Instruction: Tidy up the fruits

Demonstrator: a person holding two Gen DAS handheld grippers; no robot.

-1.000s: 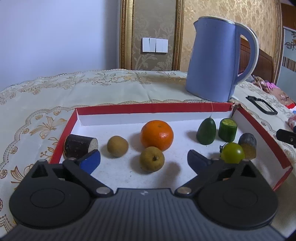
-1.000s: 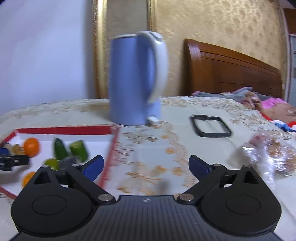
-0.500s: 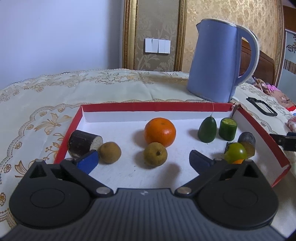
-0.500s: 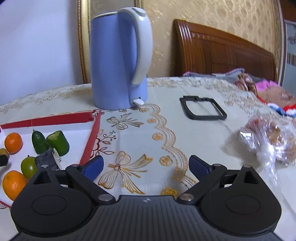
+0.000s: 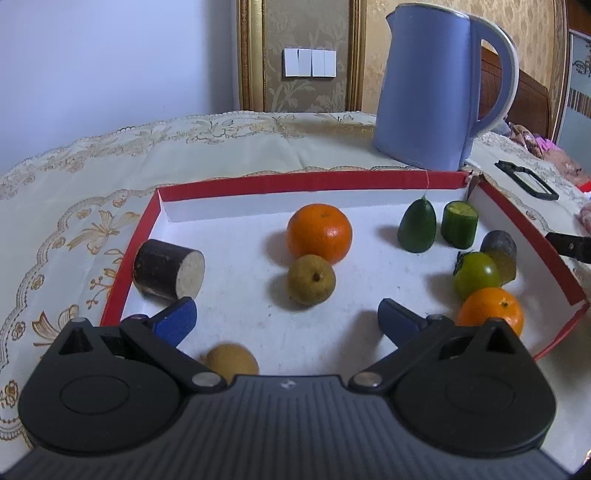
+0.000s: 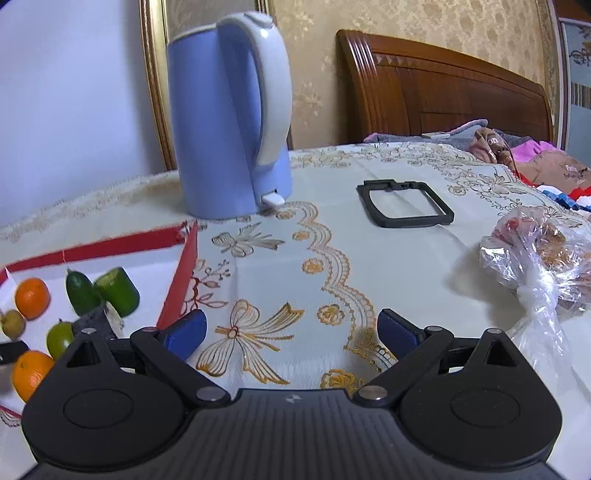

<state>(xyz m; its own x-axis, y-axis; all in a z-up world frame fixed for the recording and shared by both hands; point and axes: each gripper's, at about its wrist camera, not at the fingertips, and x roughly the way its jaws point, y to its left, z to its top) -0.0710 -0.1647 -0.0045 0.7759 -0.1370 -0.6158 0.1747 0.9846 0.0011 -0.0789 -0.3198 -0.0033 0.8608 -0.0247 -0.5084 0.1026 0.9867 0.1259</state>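
Your left gripper has moved in over the red tray, jaws apart and empty. The brown fruit now sits just ahead, ready to grab. Your right gripper waits apart too.

Glossy plastic kettle, embroidered tablecloth

Pale blue-white wall ahead-left of the left claw. Right of it a gilt frame around a beige damask panel carrying a white four-gang switch plate. Gold floral wallpaper dead ahead of the right claw, with a dark carved wooden headboard in front of it; rumpled clothes and bedding piled ahead-right. Table under both claws wears a cream cloth with gold embroidery. Light is soft and even, shadows faint.
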